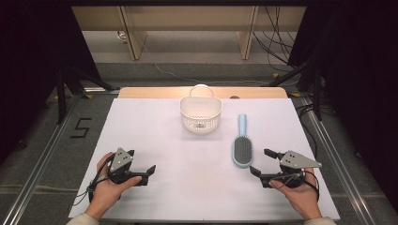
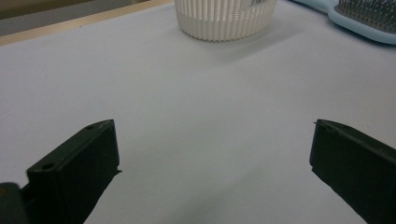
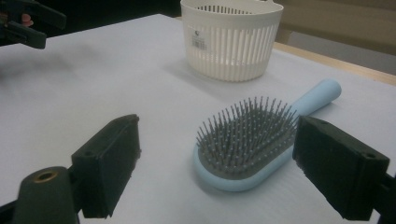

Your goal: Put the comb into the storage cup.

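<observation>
High view: I've got both claws parked on the near side of the white tabletop (image 1: 155, 140), left claw (image 1: 149, 170) at the left, right claw (image 1: 263, 162) at the right, each with jaws spread and nothing between them. The hairbrush (image 1: 242, 149) lies bristles up just beside the right claw, handle pointing away toward the far edge; the white basket (image 1: 201, 114) stands upright further back, near the middle, apart from the brush. I judge this the start: approach to the brush, no grasp yet, basket looks empty apart from a small tag. A "5" (image 1: 81, 127) is taped on the floor at left. Left gripper view: left claw (image 2: 212, 154) wide open over bare tabletop (image 2: 196, 107), basket (image 2: 224, 21) ahead, brush head (image 2: 369, 21) at top right; some dark print on the basket wall, too cut off to read. Right gripper view: right claw (image 3: 217, 158) wide open, hairbrush (image 3: 250, 142) right in front between the jaw lines but untouched, basket (image 3: 231, 39) behind it, the other claw (image 3: 28, 23) at top left. Sticker (image 3: 199, 38) on the basket looks like a barcode label, print too small to read. Next move, I'd say: ease the right claw forward and down, close on the brush across head or handle, lift, carry to the basket. The brush lies flat, so the jaws need to get low on its sides.
</observation>
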`<act>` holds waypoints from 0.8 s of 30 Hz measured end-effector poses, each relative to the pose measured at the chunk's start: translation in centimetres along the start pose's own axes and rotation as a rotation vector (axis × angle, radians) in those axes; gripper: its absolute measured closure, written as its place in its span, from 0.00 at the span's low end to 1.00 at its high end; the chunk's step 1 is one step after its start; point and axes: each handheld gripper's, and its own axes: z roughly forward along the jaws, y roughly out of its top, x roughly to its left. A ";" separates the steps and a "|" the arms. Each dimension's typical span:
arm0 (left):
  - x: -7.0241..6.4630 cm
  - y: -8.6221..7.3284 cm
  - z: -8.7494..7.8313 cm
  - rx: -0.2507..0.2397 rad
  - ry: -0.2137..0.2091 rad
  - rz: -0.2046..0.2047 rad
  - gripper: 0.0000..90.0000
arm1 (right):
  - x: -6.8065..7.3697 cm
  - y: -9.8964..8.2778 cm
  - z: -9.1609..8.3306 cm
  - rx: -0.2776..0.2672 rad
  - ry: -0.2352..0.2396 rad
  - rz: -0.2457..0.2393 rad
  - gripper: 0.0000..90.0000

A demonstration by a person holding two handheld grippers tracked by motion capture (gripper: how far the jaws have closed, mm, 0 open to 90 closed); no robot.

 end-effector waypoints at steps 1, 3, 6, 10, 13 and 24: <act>0.0 0.0 0.0 -0.002 0.001 -0.002 0.01 | 0.0 0.0 -0.1 -0.003 -0.005 0.001 0.18; 0.0 0.0 0.0 -0.002 0.000 -0.002 0.01 | -0.1 0.0 -0.1 -0.007 -0.005 0.000 0.17; 0.0 0.0 -0.1 -0.002 0.005 0.000 0.01 | -0.2 0.0 -0.2 -0.011 -0.014 0.002 0.17; 0.0 0.0 -0.1 0.000 0.008 0.013 0.02 | -0.3 0.0 -0.2 0.000 -0.019 -0.002 0.18; -0.1 0.0 -0.1 0.003 0.009 0.015 0.02 | -0.3 -0.1 -0.1 0.012 -0.023 -0.007 0.18; -0.1 -0.1 -0.1 0.011 0.008 0.014 0.03 | -2.0 0.9 0.4 0.015 -0.123 -0.068 0.74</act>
